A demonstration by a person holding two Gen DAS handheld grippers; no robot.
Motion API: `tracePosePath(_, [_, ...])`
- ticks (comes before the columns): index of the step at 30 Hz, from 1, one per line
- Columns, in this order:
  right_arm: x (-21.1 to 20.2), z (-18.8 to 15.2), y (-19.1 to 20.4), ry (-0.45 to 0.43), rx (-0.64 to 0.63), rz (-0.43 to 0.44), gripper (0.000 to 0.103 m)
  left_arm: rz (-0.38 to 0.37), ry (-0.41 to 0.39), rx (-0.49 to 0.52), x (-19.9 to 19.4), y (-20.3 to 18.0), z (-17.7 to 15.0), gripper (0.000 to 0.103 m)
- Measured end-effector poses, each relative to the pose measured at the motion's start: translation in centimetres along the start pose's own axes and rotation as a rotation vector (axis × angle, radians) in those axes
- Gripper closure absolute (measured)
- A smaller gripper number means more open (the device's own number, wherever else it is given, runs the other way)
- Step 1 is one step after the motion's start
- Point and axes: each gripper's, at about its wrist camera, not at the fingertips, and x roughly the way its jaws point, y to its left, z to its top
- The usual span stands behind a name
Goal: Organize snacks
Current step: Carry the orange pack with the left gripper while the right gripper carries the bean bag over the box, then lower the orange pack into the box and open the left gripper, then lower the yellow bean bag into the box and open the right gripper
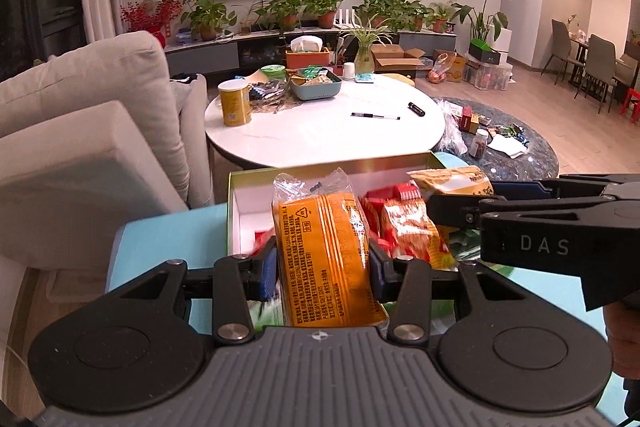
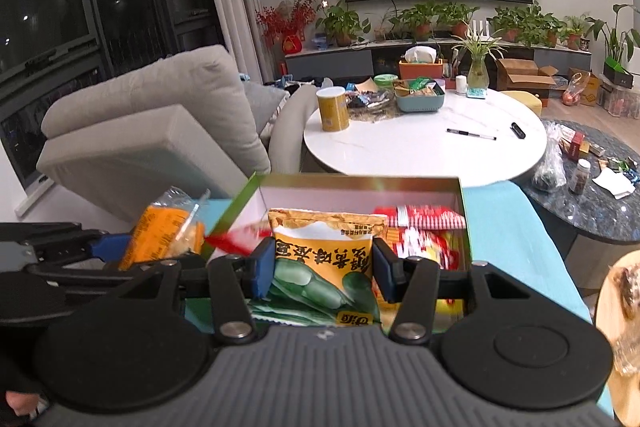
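Observation:
My left gripper (image 1: pixel 323 269) is shut on an orange snack packet (image 1: pixel 322 251) with a clear crimped top, held above the open green-rimmed box (image 1: pixel 236 211). Red and yellow snack packs (image 1: pixel 404 227) lie inside the box. My right gripper (image 2: pixel 322 269) is shut on a yellow bag with green beans printed on it (image 2: pixel 326 259), also over the box (image 2: pixel 462 211). In the left wrist view the right gripper (image 1: pixel 460 205) reaches in from the right with the yellow bag (image 1: pixel 452 181). The right wrist view shows the left gripper (image 2: pixel 120 247) at the left with the orange packet (image 2: pixel 160 231).
The box sits on a light blue surface (image 1: pixel 168 239). Beyond it stands a white round table (image 1: pixel 324 131) with a yellow can (image 1: pixel 234 103), a blue tray of snacks (image 1: pixel 316 85) and a pen (image 1: pixel 374 115). A grey sofa (image 1: pixel 92 107) is left, a dark marble table (image 1: pixel 516 151) right.

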Motion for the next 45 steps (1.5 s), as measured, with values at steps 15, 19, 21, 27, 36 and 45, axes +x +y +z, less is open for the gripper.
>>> tracePosePath(15, [5.9,2.8,-1.8,0.028,0.058,0.011,0.035,0.018,0.058,0.015,8.3,1.9,3.4,0.063])
tracePosePath(19, [7.2,2.9,-1.9,0.041,0.068,0.015,0.035,0.025,0.076,0.017,9.9,2.4,3.5,0.063])
tracePosePath(21, [7.8,3.0,-2.0,0.048,0.07,0.016,0.035,0.03,0.086,0.018,10.6,2.6,3.5,0.063])
tracePosePath(27, [9.2,2.9,-2.0,0.07,0.08,0.023,0.035,0.036,0.104,0.003,12.1,3.3,3.3,0.059])
tracePosePath(36, [10.2,3.2,-1.6,0.084,0.084,0.036,0.035,0.08,0.046,-0.004,10.2,4.2,3.2,0.044])
tracePosePath(45, [10.7,3.3,-0.9,0.099,0.078,0.047,0.035,0.097,0.028,-0.035,8.7,5.3,2.8,0.043])
